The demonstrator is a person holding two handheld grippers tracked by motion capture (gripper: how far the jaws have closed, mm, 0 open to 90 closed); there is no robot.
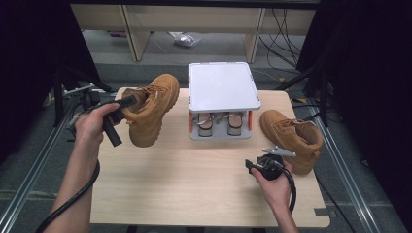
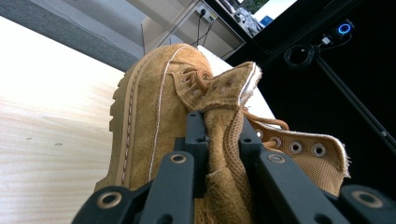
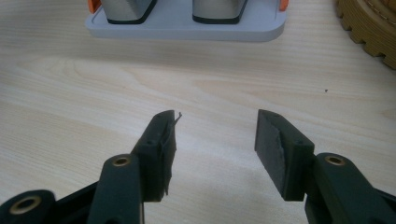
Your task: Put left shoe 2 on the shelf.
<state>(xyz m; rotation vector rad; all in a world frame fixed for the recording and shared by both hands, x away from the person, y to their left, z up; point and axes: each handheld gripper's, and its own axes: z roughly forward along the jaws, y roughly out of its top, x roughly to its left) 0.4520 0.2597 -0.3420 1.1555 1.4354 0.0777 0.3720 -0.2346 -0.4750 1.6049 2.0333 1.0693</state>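
A person's left hand (image 1: 92, 124) is holding the left gripper (image 1: 127, 102) up over the table's (image 1: 184, 184) far left corner, and its 2 black jaws are pinching the collar of a tan suede boot (image 1: 150, 109). The boot is hanging clear of the pale wood-grain tabletop, tilted with its toe pointing away and its ridged rubber sole facing the table's right. In the left gripper view the jaws are clamping the fuzzy tongue and mesh lining of that boot (image 2: 159, 107), with metal lace eyelets showing just beside them.

The right hand (image 1: 274, 187) is holding the right gripper (image 1: 250, 166) low near the table's right edge, and its jaws are standing spread apart over bare wood, gripping nothing. In the right gripper view the flat rubber-like pads (image 3: 163, 144) are showing scuffed faces.

A second tan boot (image 1: 294, 138) is lying on the table by its right edge, just beside the right gripper. At the far middle of the table a grey rack (image 1: 222, 94) with a flat square top and orange corner posts is standing, with 2 rounded shoe-like pieces on its lower shelf.
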